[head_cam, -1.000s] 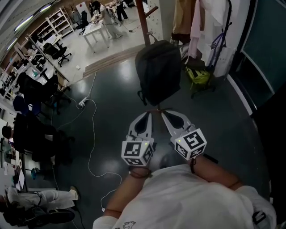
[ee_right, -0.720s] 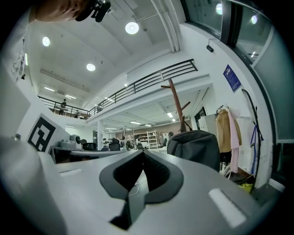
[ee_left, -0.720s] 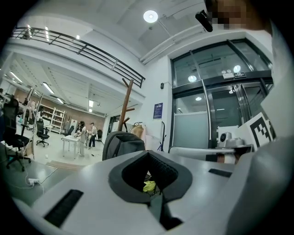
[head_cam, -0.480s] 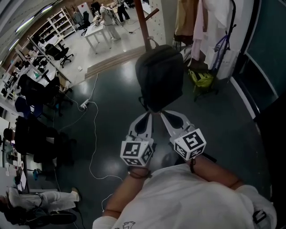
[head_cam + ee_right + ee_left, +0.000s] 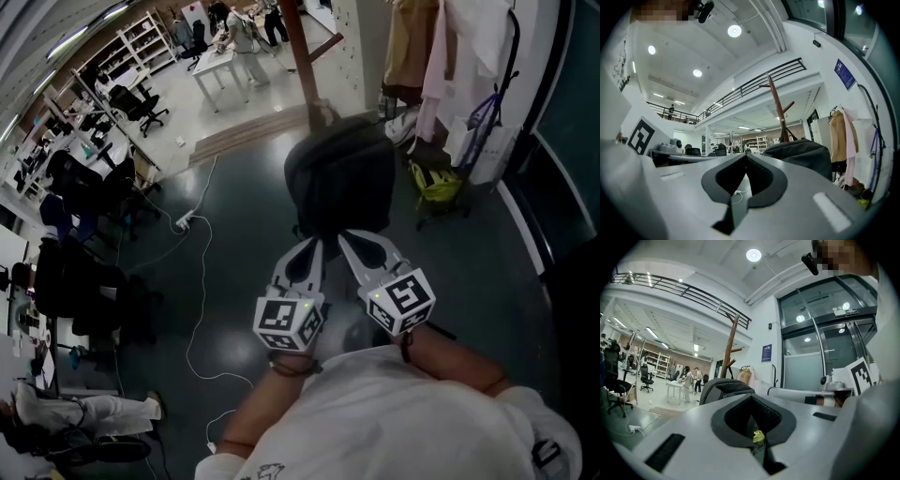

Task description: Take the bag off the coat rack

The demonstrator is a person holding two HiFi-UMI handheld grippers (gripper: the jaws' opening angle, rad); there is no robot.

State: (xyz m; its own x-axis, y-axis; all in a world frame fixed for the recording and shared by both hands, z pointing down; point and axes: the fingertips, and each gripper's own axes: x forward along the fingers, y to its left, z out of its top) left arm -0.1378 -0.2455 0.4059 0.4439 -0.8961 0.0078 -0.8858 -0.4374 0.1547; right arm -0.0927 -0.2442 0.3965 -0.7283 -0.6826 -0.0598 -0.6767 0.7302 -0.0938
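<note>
The bag (image 5: 339, 178) looked soft and heavy, best taken by its loop (image 5: 323, 112). Left hand-held gripper (image 5: 315, 242) and right hand-held gripper (image 5: 343, 236) were closed, empty.

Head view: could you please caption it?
Left gripper and right gripper, shut, near dark grey backpack on brown wooden coat rack.

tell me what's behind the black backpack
Behind the backpack rises the brown coat rack pole, with hanging clothes beside it. The pole's lower part and base are covered by the backpack.
</note>
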